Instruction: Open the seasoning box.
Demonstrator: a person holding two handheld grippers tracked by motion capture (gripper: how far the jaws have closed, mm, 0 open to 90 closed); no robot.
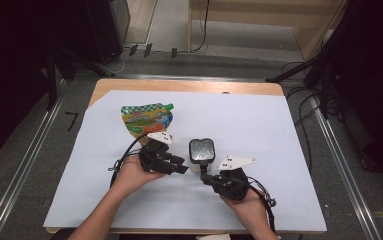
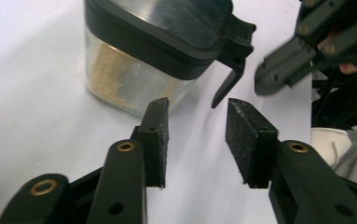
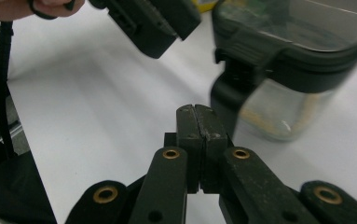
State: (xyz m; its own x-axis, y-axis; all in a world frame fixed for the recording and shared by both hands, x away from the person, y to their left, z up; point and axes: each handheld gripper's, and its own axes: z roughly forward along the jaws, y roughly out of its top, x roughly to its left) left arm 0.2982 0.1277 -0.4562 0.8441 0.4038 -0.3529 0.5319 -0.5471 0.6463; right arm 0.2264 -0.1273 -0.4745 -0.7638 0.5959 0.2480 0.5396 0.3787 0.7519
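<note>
White table cover, lidded jar between grippers, left fingers apart, right fingers together, pouch behind.

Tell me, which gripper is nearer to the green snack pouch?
Left. The left gripper is just below the green snack pouch; the right gripper lies farther, beyond the clear container.

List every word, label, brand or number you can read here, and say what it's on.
Pouch: printed lettering on its colourful front, too small and blurred to read.
Clear jar with the black lid: no label or text visible.
White table cover: no markings.
</note>
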